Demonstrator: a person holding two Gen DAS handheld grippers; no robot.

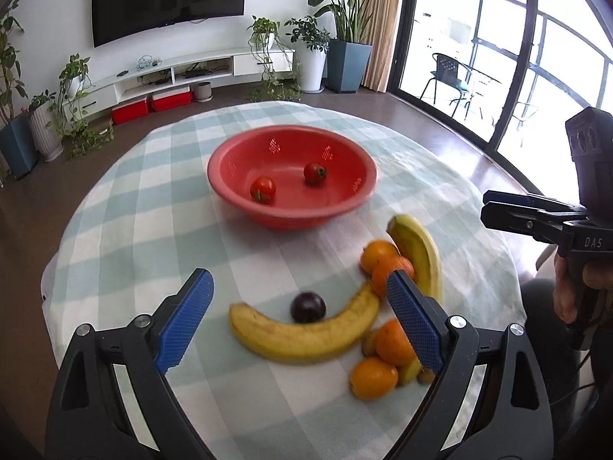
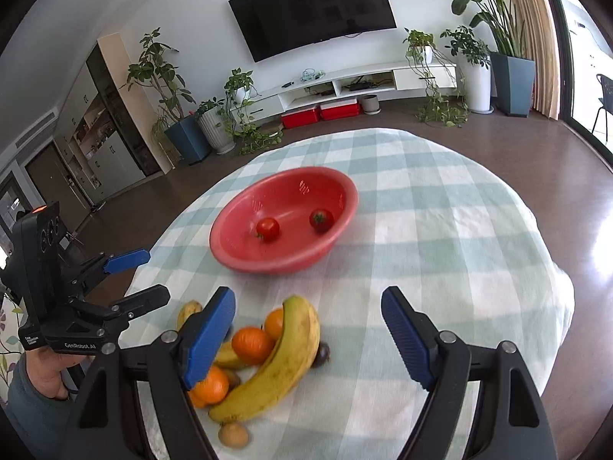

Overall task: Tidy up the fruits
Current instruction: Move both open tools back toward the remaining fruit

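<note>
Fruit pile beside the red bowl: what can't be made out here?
- Left wrist view: the left gripper hides part of the orange and the small brownish fruits behind it.
- Right wrist view: the right gripper hides part of the pile; the plum sits mostly behind the banana.
- Both views: motion blur.

Bright daylight from the windows (image 1: 517, 57), fisheye-bent edges, slight motion blur.

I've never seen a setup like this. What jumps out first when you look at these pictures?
The red bowl in the middle of the checked tablecloth, holding just two small tomatoes. Nearer the camera lies a loose heap of bananas, oranges and one dark plum. At the bottom of each view, a black claw with blue pads stands open and empty: left claw, right claw.
</note>
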